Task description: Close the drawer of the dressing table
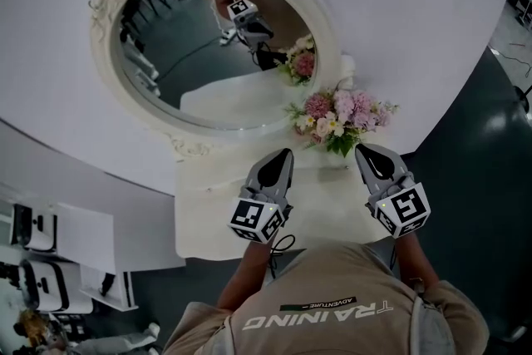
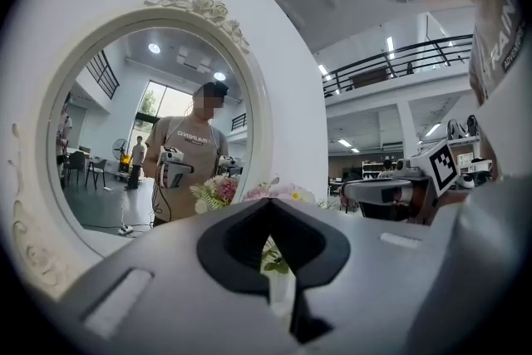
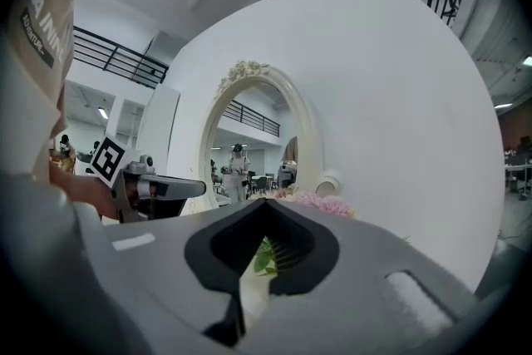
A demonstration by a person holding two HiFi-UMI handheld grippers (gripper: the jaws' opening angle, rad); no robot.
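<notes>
The white dressing table [image 1: 326, 212] stands against a white wall, under an oval mirror [image 1: 183, 54] in a frame carved with roses. A pink and white bouquet [image 1: 341, 116] sits at the back right of the top. No drawer shows in any view; my body and the table top hide the front. My left gripper [image 1: 285, 154] hovers over the top's middle, its jaws shut on nothing. My right gripper [image 1: 362, 150] is beside it, just in front of the bouquet, also shut and empty. Both point toward the wall.
White shelving with dark items [image 1: 50, 262] stands on the dark floor at the lower left. A cable [image 1: 278, 249] hangs from the left gripper near the table's front edge. The mirror reflects me and a large hall.
</notes>
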